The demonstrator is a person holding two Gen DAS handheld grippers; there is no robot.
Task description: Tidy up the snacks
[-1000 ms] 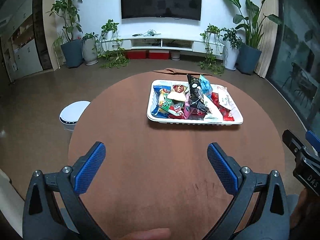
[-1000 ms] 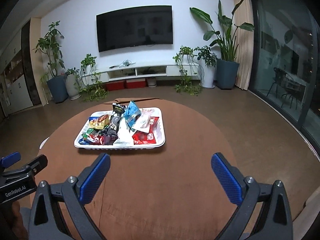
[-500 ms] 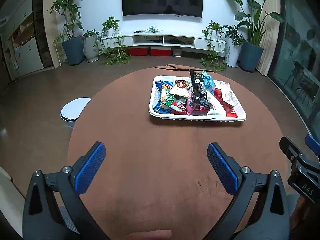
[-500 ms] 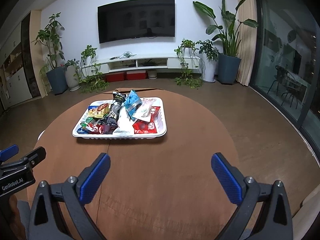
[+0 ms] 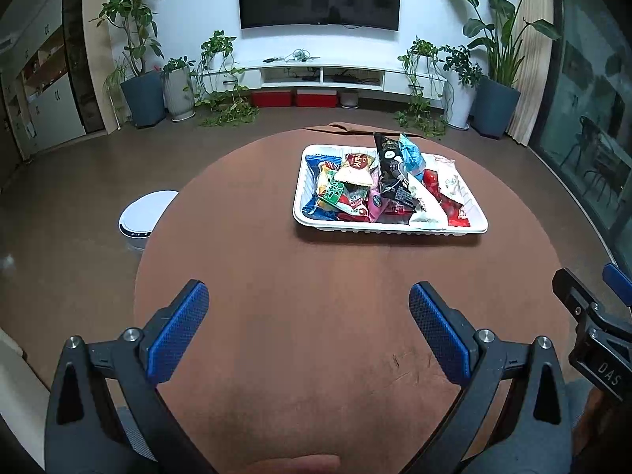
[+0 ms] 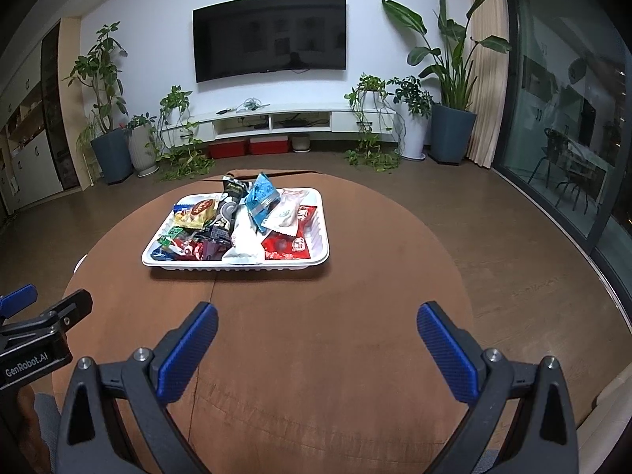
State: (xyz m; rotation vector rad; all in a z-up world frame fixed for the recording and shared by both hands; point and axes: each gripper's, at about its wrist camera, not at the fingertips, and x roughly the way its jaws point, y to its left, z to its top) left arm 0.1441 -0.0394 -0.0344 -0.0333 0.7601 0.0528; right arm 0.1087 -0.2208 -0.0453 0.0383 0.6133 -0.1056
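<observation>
— Where do we find the tray relative to the two grippers?

— We record it on the round brown table, towards the table's far side. The left gripper hangs over the table's near edge, well short of the tray, which sits ahead and to its right. The right gripper hangs likewise over the near edge, with the tray ahead and to its left. Neither touches the tray or anything in it.

— State of the grippers?

— We note both with their blue pads spread wide and nothing between them.

— And the tray's condition?

— White, shallow, rectangular, with a ribbed rim. We find it heaped with snack packets lying across one another: a black packet and a light blue packet stand tallest at the tray's far side, a white packet rests against the near rim, and red packets lie at the tray's right end. We cannot read the printing.
</observation>
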